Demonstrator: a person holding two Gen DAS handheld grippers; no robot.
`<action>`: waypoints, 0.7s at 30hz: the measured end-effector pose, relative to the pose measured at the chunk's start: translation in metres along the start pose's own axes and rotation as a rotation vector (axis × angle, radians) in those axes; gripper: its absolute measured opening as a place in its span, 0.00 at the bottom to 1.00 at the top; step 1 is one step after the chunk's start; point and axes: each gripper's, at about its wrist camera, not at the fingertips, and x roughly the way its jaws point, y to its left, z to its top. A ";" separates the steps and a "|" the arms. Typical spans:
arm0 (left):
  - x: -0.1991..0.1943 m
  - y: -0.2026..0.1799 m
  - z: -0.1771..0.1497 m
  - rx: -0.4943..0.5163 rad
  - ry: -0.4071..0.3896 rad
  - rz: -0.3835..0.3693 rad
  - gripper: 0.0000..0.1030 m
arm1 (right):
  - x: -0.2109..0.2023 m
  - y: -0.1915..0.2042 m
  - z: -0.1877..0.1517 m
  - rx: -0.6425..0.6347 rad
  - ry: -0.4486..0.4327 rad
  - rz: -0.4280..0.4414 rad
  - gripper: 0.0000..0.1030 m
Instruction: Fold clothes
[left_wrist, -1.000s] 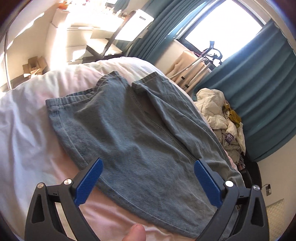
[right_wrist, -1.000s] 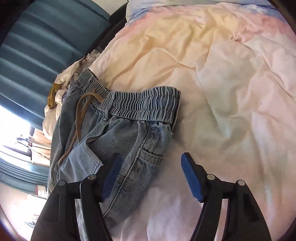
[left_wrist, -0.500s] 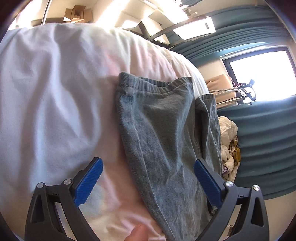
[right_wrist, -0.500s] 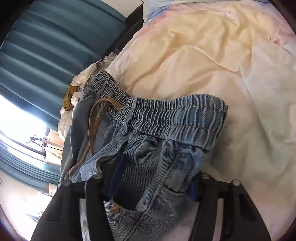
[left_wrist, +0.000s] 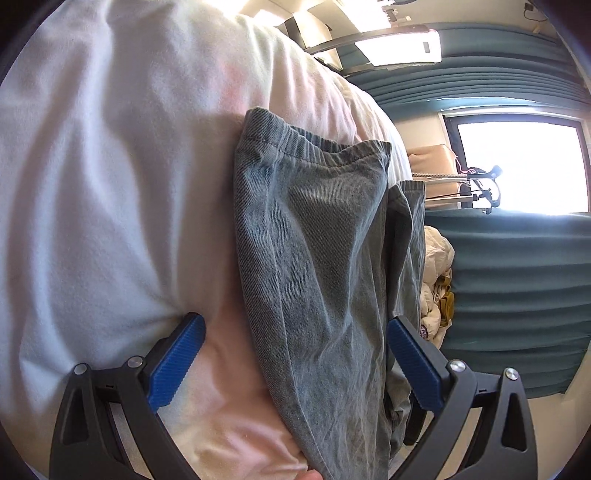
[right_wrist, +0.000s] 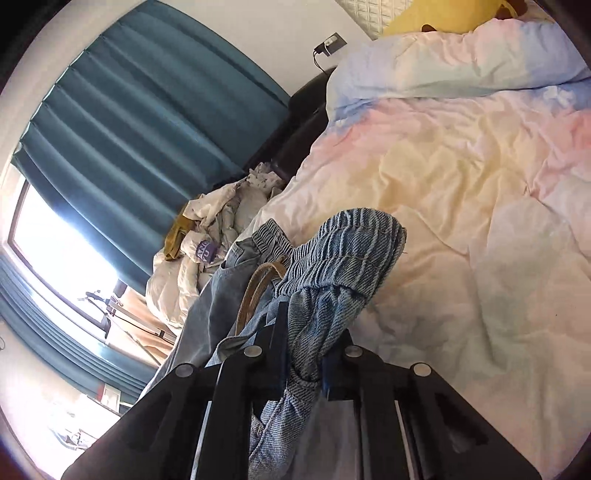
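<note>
right gripper closing on a bunch of the jeans just below the waistband, denim between the pads; left gripper wide, holding nothing, straddling the leg end; jeans lie lengthwise on the duvet, long axis running near to far; left is nearer the hem.

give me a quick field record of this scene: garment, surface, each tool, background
garment: light denim jeans, elastic waistband bunched and raised off the bed
surface: pastel duvet
right tool: closing, denim pinched between its pads
left tool: open, a jeans leg between the pads, ungripped
background: teal curtains, heap of pale laundry
</note>
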 end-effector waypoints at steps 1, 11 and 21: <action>0.001 -0.001 0.000 0.001 0.005 -0.001 0.97 | -0.002 -0.002 0.002 -0.003 -0.008 -0.012 0.11; 0.018 -0.014 -0.004 0.034 0.064 0.014 0.97 | 0.015 -0.035 0.001 0.049 0.032 -0.139 0.10; 0.020 -0.013 -0.006 0.035 0.093 -0.011 0.95 | 0.018 -0.036 -0.006 0.053 0.082 -0.174 0.11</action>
